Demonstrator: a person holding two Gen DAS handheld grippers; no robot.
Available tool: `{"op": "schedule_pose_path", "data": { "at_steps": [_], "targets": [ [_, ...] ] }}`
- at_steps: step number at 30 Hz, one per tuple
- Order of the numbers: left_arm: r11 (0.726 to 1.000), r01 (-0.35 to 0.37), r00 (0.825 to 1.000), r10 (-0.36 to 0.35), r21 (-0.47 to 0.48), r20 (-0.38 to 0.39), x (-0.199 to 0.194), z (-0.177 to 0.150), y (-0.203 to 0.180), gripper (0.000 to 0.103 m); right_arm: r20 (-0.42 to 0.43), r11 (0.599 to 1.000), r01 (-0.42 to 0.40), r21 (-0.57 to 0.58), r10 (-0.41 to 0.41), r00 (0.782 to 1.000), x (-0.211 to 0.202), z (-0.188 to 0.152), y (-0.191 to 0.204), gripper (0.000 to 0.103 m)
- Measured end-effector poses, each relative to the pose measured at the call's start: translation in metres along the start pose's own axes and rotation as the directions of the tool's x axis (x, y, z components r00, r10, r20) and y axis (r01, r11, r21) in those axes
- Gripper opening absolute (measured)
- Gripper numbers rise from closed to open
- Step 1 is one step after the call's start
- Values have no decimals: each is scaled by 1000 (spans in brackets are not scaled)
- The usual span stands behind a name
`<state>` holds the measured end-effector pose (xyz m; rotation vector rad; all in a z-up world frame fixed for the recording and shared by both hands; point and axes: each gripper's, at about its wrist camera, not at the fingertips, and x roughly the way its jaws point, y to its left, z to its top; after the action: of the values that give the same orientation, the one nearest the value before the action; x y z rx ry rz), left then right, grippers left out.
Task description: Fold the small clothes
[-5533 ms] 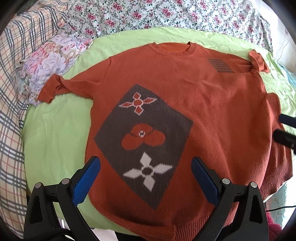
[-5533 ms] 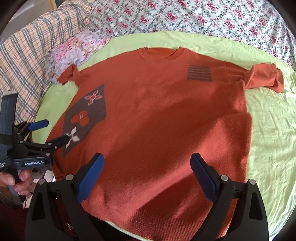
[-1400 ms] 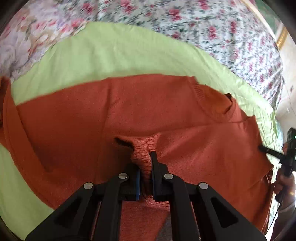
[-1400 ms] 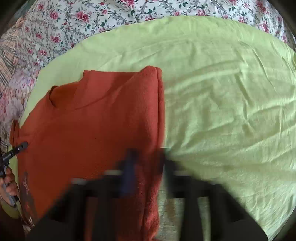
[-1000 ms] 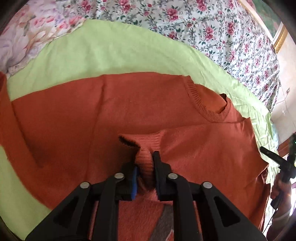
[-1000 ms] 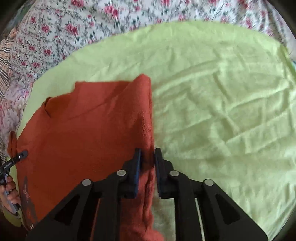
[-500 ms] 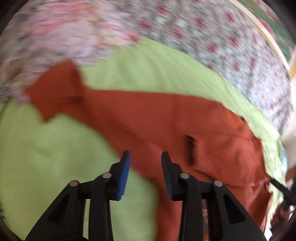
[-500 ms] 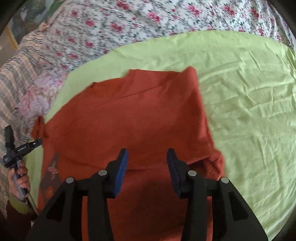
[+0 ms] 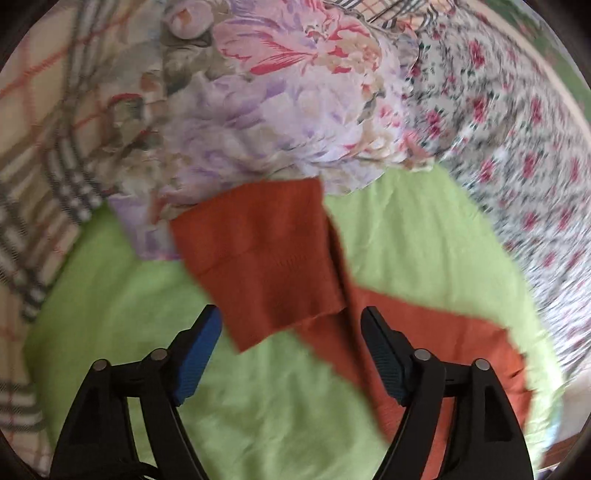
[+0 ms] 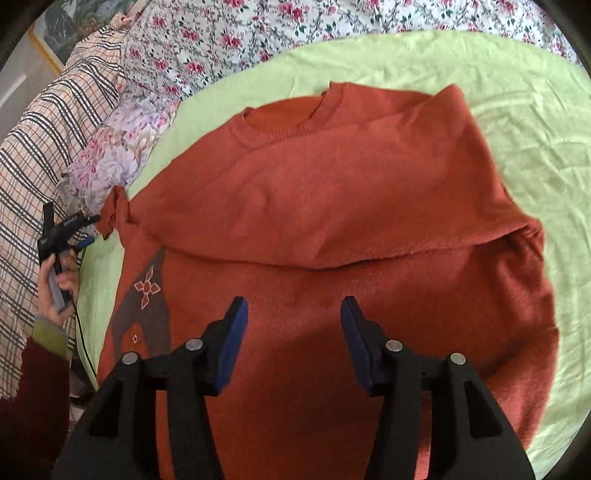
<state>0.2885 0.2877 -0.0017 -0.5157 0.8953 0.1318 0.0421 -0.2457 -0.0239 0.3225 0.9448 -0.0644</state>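
Note:
An orange-red knitted sweater [image 10: 332, 206] lies on a lime green sheet [image 10: 517, 92], its right side folded over the body, collar at the back. A dark patch with flower motifs [image 10: 144, 306] shows at its left. My right gripper [image 10: 293, 317] is open and empty above the lower body. In the left wrist view the left sleeve [image 9: 266, 254] lies flat, its cuff end on a floral cushion. My left gripper [image 9: 291, 328] is open and empty just short of the sleeve; it also shows in the right wrist view [image 10: 70, 229].
A lilac floral cushion [image 9: 258, 103] lies at the sheet's left edge. A plaid blanket [image 10: 40, 147] lies further left and a rose-print cover [image 10: 258, 26] at the back. Bare green sheet [image 9: 240, 406] lies under the left gripper.
Both grippers have let go of the sweater and opened wider. The left one has swung left to the left sleeve. The right one has pulled back over the folded body.

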Motion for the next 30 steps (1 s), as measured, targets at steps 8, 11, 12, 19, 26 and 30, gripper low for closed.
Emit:
{"op": "schedule_pose_path", "data": {
  "at_steps": [8,11,12,19,26,30],
  "targets": [
    [984,-157,984,163,81,-73,61,26,-10,21,-22,1000,4,-2,-4,1000,6,3,2,53],
    [984,-149,988,152,101,-29,48,23,-15,11,-9,1000,-2,-8,2,1000,1,3,4,53],
    [982,-153,988,154,113,1,36,20,-20,10,-2,1000,-2,-7,2,1000,-2,3,4,53],
    [966,-48,994,21,254,111,-41,-17,-82,10,31,1000,-26,-7,27,999,-13,1,6,53],
    [867,131,979,-188,480,73,-78,-77,-191,10,54,999,-40,9,39,998,-26,-6,0,53],
    [772,223,968,-250,595,-38,-62,-134,-255,10,66,998,-40,43,37,997,-32,-11,-12,53]
  ]
}}
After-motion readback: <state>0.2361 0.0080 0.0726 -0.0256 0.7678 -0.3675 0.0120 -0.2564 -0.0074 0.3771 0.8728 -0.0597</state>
